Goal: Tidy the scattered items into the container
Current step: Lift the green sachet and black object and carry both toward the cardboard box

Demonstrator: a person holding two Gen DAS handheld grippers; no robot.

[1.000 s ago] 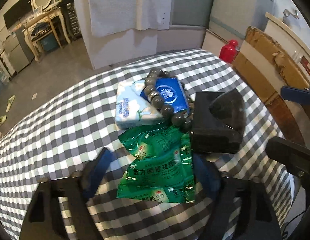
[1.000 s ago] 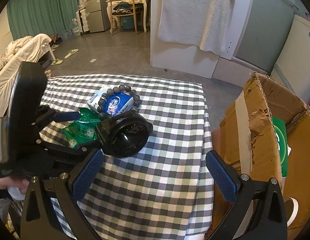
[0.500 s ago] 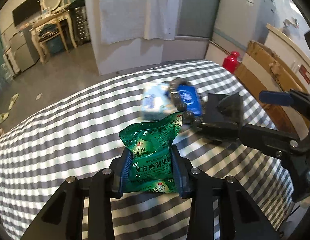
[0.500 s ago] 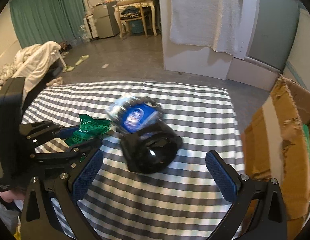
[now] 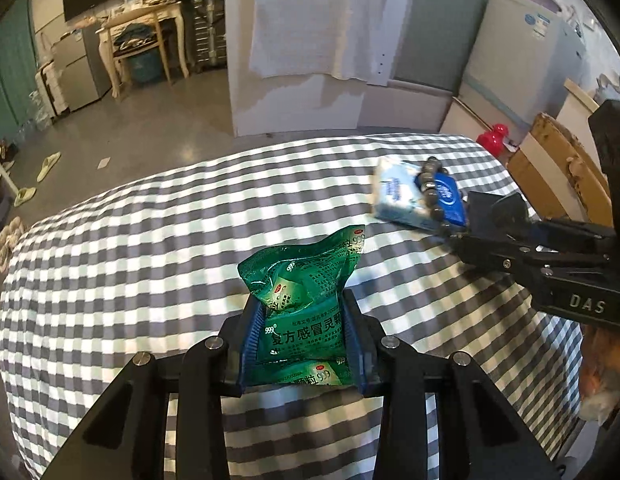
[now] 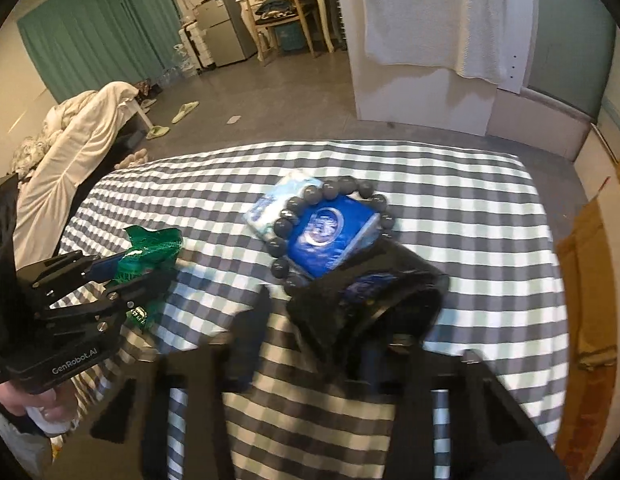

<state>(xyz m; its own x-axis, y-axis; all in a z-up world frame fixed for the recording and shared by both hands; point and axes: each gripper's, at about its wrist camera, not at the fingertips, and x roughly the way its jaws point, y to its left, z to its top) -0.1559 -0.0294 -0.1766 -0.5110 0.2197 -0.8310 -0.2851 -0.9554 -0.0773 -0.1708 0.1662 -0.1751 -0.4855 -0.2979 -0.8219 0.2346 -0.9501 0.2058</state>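
Left claw tight on green sachets; right claw blurred, grip unclear, by black holder.

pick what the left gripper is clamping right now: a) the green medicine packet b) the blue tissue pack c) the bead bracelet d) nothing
a: in the left wrist view the left gripper has its blue pads pressed against both sides of the green medicine packet, lifted off the checked tablecloth.
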